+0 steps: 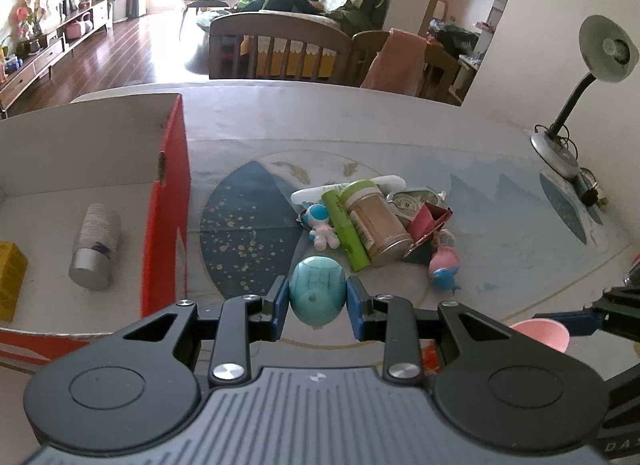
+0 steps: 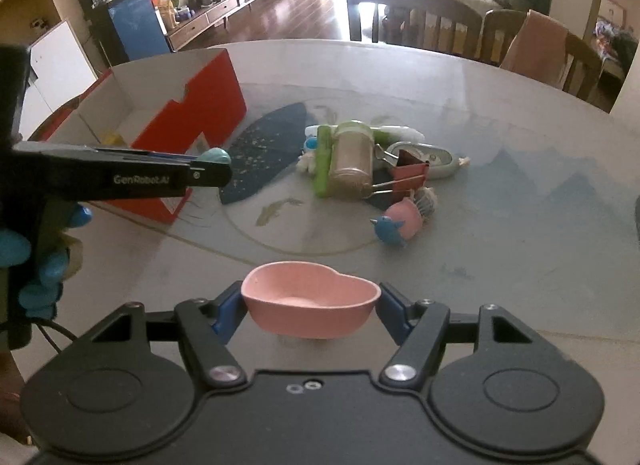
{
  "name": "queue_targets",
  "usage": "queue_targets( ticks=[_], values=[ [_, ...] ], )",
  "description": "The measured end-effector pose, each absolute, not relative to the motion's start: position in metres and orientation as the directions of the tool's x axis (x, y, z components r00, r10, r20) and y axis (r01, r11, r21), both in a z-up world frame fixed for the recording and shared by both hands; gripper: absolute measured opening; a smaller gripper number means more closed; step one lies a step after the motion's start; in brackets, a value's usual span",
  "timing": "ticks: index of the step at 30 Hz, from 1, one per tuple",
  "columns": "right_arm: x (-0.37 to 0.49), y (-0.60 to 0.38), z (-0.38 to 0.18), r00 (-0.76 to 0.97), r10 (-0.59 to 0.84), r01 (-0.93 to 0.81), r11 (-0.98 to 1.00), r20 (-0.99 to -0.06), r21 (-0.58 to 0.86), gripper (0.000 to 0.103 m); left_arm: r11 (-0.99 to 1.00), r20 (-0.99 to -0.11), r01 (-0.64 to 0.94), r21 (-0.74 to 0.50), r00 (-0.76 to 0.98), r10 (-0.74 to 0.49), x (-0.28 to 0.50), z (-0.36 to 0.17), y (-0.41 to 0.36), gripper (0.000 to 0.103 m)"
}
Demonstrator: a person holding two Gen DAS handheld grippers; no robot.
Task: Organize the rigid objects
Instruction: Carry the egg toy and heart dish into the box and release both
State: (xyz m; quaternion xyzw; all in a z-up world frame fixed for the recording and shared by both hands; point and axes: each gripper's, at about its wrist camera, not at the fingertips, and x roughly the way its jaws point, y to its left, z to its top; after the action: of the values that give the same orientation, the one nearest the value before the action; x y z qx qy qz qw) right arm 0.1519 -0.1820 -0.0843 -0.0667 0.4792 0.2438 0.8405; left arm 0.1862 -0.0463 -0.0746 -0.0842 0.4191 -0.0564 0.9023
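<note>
Teal egg-shaped toy is seen clamped between the blue pads of the left tongs in the left wrist view, held clear above the patterned desk. To the left, the red-sided cardboard box is shown open, with a white bottle with a silver cap lying inside and a yellow block at its near corner. Beyond the egg, a heap is spread on the desk: a small blue-and-white astronaut figure, a green tube, a spice jar with a green lid lying on its side, a red binder clip and a pink toy with a blue bird. A grey desk lamp is seen at the far right. At the right edge, a pink rim is glimpsed.

In the right wrist view, a pink heart-shaped dish is gripped at its two ends by the right tongs, opening upward, raised off the desk. The left tongs are seen side-on at the left, with the teal egg at their tip in front of the red box. The spice jar, green tube and binder clip are seen heaped at the desk's middle, the pink-and-blue toy just nearer. A blue-gloved hand is wrapped around the left tool's handle.
</note>
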Motion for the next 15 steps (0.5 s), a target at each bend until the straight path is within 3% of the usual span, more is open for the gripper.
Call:
queue_targets(
  ticks=[15],
  values=[
    [0.161,-0.103,-0.029,0.493,0.432,-0.582,0.809,-0.755,0.083,0.069,0.980,-0.703,0.033,-0.197,0.692,-0.164,0.172,-0.022,0.017,0.030]
  ],
)
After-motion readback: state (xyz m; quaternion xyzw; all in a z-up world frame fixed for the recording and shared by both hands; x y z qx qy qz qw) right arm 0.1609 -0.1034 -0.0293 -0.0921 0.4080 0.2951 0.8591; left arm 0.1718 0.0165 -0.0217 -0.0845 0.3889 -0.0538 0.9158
